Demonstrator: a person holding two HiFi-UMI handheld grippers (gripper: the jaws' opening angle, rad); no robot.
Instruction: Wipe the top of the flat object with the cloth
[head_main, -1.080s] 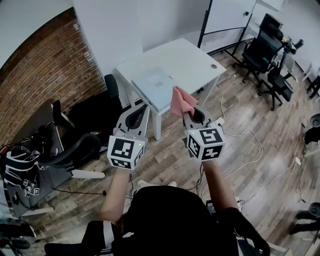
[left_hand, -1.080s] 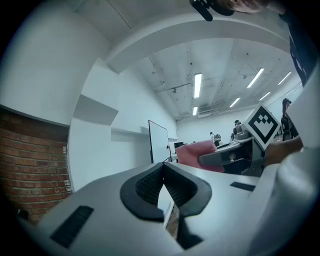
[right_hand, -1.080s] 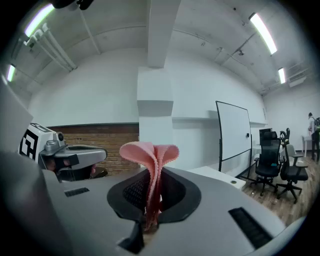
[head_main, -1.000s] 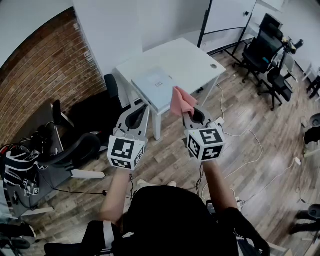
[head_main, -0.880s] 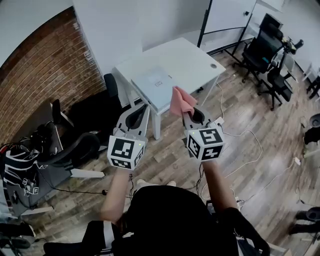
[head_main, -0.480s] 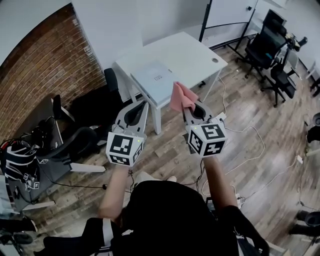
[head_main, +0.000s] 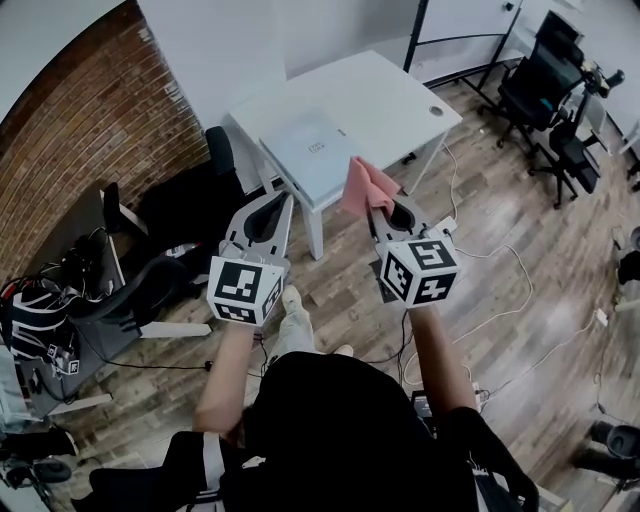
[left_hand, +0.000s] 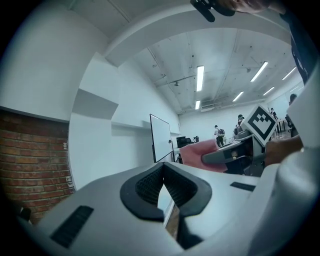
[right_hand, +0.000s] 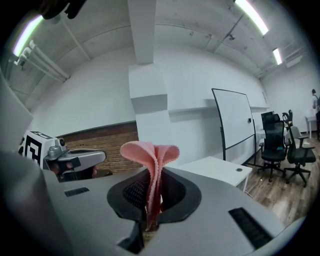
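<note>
Flat object (head_main: 312, 150): grey slab lying flat on the near-left corner of the white table (head_main: 395, 95). Pink cloth (head_main: 365, 186) isn't on it. It's up in the air, pinched btwn the jaws of the right gripper (head_main: 380, 207), w/ loose folds sticking out past the tips. In head view the cloth overlaps the table's near edge, just right of the slab; can't tell if it's over the table. Same grip as a sec ago. Left gripper (head_main: 282, 200): jaws together, empty, held beside the right one but apart from it.

Vs earlier pics: slab + table have shifted up in head view. A light shoe (head_main: 291, 300) now shows on the wood floor (head_main: 500, 260) btwn the two marker cubes. Office chairs (head_main: 535, 85) far right and brick wall (head_main: 80, 130) left, as before.
</note>
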